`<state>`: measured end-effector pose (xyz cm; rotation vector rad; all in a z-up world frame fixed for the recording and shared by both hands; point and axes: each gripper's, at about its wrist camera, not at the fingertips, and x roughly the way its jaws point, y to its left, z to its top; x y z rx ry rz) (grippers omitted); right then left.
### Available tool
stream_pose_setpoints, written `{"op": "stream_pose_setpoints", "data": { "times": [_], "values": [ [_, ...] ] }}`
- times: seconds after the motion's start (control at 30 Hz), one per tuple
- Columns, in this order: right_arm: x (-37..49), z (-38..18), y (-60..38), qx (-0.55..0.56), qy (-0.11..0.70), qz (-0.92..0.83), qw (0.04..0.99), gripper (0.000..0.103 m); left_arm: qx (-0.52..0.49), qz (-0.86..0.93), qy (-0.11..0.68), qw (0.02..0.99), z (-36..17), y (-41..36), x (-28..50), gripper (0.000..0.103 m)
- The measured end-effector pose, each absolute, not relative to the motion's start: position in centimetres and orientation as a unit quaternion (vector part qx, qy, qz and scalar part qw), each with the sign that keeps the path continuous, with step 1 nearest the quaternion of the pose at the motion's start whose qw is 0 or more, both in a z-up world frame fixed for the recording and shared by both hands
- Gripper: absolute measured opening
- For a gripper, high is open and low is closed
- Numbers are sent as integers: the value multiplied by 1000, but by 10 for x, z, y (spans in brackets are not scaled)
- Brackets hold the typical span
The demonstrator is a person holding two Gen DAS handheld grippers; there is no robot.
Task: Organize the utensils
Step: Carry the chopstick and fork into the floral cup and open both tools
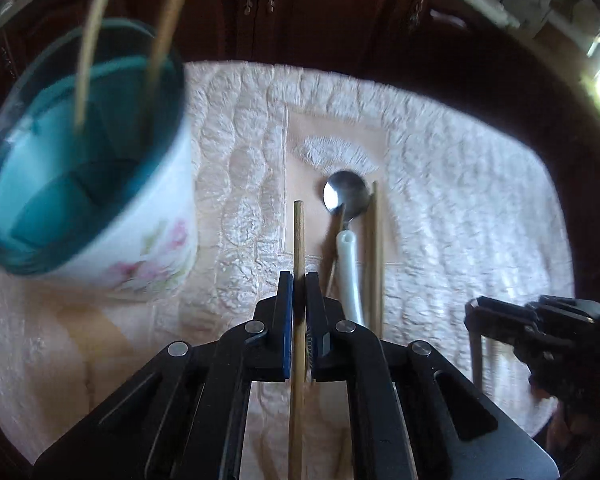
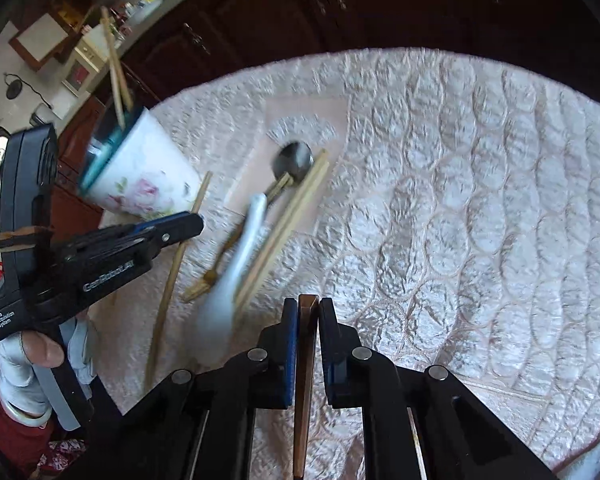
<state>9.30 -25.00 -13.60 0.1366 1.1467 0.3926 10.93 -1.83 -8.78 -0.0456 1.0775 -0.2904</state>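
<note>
Where lettering shows, left gripper (image 2: 196, 224) reads "GenRobot.AI", "Data Acquisition System"

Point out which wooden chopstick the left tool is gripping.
The lone pale wooden chopstick clamped in the left tool, left of the white-handled metal spoon. The others lie on the cloth or stand in the floral cup.

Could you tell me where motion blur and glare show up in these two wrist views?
Left wrist view: the floral cup is smeared by motion, the held chopstick stays sharp, and bright glare burns out the far right edge. Right wrist view: the white-handled spoon and loose chopsticks are blurred; the fisheye bends the quilted cloth.
</note>
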Motion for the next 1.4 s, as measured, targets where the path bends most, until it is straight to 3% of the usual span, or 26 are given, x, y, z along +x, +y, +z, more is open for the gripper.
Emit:
{"op": "stream_pose_setpoints", "data": {
  "times": [0.3, 0.7, 1.13, 1.4],
  "values": [
    [59, -68, -236, 51, 476, 214, 851, 10, -45, -162, 443, 881, -8, 23, 44, 4],
    [25, -20, -223, 24, 431, 235, 871, 10, -58, -162, 387, 906, 40, 49, -1, 4],
    [40, 71, -181, -3, 352, 275, 894, 10, -66, -121, 308, 941, 118, 94, 12, 4],
    [76, 120, -138, -33, 318, 293, 901, 9, -68, -83, 285, 953, 140, 116, 45, 4]
  ]
}}
